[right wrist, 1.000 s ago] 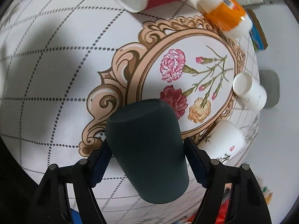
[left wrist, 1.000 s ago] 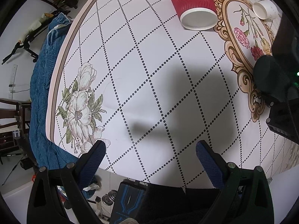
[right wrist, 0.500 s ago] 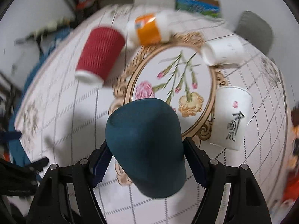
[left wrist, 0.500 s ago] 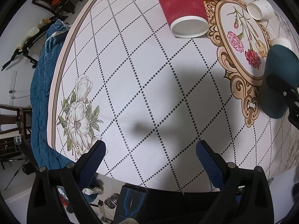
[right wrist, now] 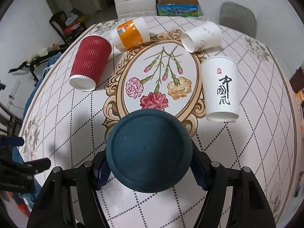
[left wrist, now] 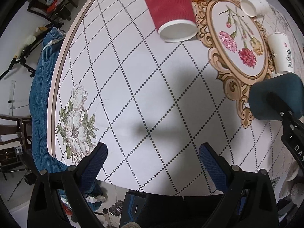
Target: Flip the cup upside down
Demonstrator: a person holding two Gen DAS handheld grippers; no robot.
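My right gripper [right wrist: 150, 171] is shut on a dark teal cup [right wrist: 149, 150], both pads pressed on its sides. The cup's flat base faces the camera and its mouth points down at the table [right wrist: 79, 125], near the front of the gold oval frame [right wrist: 117, 87]. Whether the rim touches the cloth is hidden. In the left wrist view the same teal cup [left wrist: 275, 96] shows at the right edge with a black finger across it. My left gripper [left wrist: 152, 152] hangs open over bare cloth near the table's edge, holding nothing.
A red ribbed cup [right wrist: 89, 64] and a white lettered cup [right wrist: 221, 89] stand mouth down. An orange-banded cup [right wrist: 131, 33] and a plain white cup [right wrist: 203, 36] lie on their sides. A white chair [right wrist: 134, 0], a grey chair [right wrist: 237, 17] and a box [right wrist: 178, 7] stand behind.
The right gripper rolled over with the teal cup, which went from lying sideways in the jaws to base up. It also shifted across the table. The left gripper drifted only slightly.
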